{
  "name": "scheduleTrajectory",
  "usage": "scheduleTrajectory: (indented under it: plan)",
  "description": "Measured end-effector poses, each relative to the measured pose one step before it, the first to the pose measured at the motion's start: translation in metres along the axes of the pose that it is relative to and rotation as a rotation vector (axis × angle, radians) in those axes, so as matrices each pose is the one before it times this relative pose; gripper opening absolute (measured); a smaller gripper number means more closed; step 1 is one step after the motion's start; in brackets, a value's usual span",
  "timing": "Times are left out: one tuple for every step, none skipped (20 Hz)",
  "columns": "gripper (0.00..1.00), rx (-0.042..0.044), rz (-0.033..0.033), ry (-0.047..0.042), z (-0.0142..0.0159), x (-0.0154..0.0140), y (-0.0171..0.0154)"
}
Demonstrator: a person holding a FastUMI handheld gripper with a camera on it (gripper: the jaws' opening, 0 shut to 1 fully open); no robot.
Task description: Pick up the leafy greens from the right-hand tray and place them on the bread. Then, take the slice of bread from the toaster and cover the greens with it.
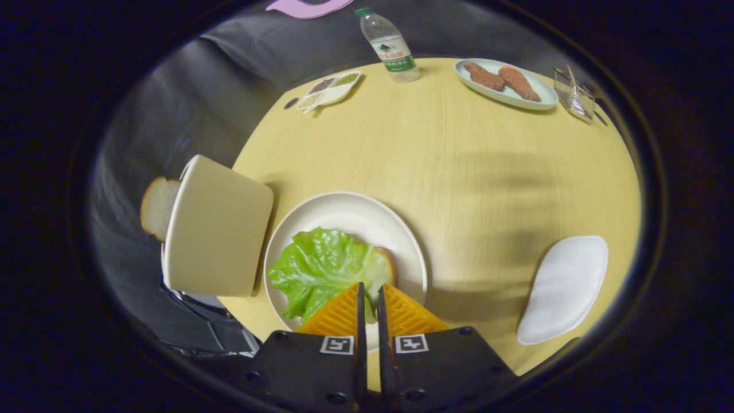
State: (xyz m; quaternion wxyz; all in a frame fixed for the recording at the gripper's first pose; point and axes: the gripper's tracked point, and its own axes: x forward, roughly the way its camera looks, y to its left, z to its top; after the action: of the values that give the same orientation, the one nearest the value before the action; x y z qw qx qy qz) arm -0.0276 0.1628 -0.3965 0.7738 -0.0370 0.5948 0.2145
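Jaws point(370, 293) nearly closed, a narrow gap between them, gripping nothing, poised over leafy greens point(321, 269) lying on bread point(389, 265) in the plate point(344, 209); second slice point(156, 206) protrudes from toaster point(218, 226) beside it on the desk point(470, 172).

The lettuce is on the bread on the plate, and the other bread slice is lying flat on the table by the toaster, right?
Not quite. The gripper view shows the lettuce on the bread on the plate, but the other slice is sticking out of the toaster, not lying flat on the table. The tongs are nearly closed over the lettuce.

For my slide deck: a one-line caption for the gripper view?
Gripper jaws nearly closed on lettuce over bread on the plate.
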Motion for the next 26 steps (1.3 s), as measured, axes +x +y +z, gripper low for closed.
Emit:
scheduleTrajectory:
  plan:
    - [0.11, 0.00368, -0.00713, -0.00265, 0.00089, -0.00185, -0.00153]
    - [0.13, 0.00698, 0.00141, 0.00568, 0.00062, -0.00005, -0.00029]
    - [0.19, 0.00513, 0.00373, 0.00826, -0.00369, -0.00516, 0.00112]
    - [0.25, 0.00193, -0.00737, -0.00290, 0.00155, -0.00349, -0.00155]
    - [0.32, 0.00495, -0.01520, -0.00068, -0.00014, -0.00231, -0.00378]
    - [0.38, 0.01274, 0.00608, 0.00388, -0.00057, -0.00380, 0.00036]
    - [0.44, 0.01377, -0.00177, 0.00751, -0.00169, -0.00468, -0.00003]
    - [0.50, 0.01267, -0.00847, 0.00807, -0.00047, -0.00449, -0.00151]
    - [0.57, 0.01781, -0.00446, 0.00566, 0.00013, -0.00565, -0.00041]
    - [0.63, 0.01951, 0.00096, 0.00638, 0.00035, -0.00620, 0.00084]
    - [0.69, 0.02264, 0.00047, 0.00676, -0.00095, -0.00575, 0.00178]
    - [0.75, 0.02773, 0.01047, 0.00837, 0.00021, -0.00559, 0.00383]
    - [0.81, 0.03446, 0.01212, 0.00385, 0.00124, -0.00439, 0.00449]
    - [0.88, 0.03320, 0.00804, 0.00499, 0.00106, -0.00460, 0.00464]
    - [0.94, 0.03324, 0.00759, 0.00896, -0.00063, -0.00491, 0.00535]
    - [1.00, 0.03239, 0.00991, 0.01023, -0.00010, -0.00539, 0.00713]
    - [1.00, 0.03096, 0.01555, 0.01304, -0.00066, -0.00520, 0.00875]
    - [1.00, 0.01900, 0.01257, 0.01391, -0.00142, -0.00347, 0.00889]
    - [1.00, 0.00818, 0.00217, 0.00551, -0.00071, -0.00342, 0.00652]
    - [1.00, 0.00203, -0.00288, 0.00395, -0.00005, -0.00175, 0.00599]
    - [1.00, 0.00023, -0.00499, 0.00514, 0.00046, -0.00277, 0.00685]
    - [1.00, 0.00549, -0.00237, 0.00193, 0.00086, -0.00277, 0.00748]
    - [1.00, 0.01149, 0.00149, -0.00917, 0.00218, -0.00343, 0.01031]
    - [1.00, 0.01159, 0.00908, -0.00913, 0.00404, -0.00365, 0.01197]
    - [1.00, 0.01039, 0.01202, -0.01224, 0.00390, -0.00253, 0.01364]
    - [1.00, 0.00156, 0.01065, -0.01021, 0.00765, -0.00921, 0.01187]
